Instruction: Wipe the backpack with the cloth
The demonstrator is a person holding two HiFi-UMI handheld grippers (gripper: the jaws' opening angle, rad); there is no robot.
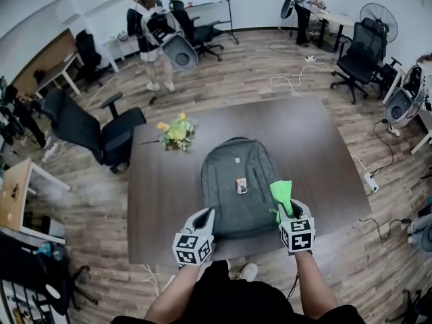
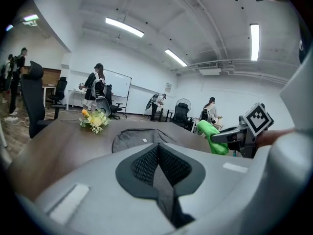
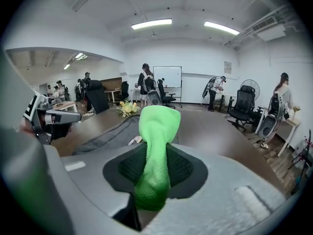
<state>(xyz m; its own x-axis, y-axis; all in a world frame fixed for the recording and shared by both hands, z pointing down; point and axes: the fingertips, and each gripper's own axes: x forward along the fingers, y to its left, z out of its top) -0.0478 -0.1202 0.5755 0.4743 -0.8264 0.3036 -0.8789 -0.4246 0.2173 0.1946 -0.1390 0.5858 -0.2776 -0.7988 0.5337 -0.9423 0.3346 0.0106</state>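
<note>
Backpack (image 1: 237,184) lying flat, seemingly zipped | left gripper (image 1: 206,214) closed, empty | right gripper (image 1: 289,213) clamping cloth (image 1: 281,192)

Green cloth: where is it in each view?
Head view: cloth lower right of centre, in the right gripper, by the backpack.
Left gripper view: cloth right of centre, in the right gripper.
Right gripper view: cloth dead centre, between the jaws.
Shared landmark: the yellow flowers.

A dark brown table (image 1: 317,147) occupies frame centre on a wood-plank floor (image 1: 229,73). Black office chairs (image 1: 88,130) stand at left and upper right; white walls (image 1: 260,2) run along the top. Ceiling strip lights (image 3: 151,23) are lit.
</note>
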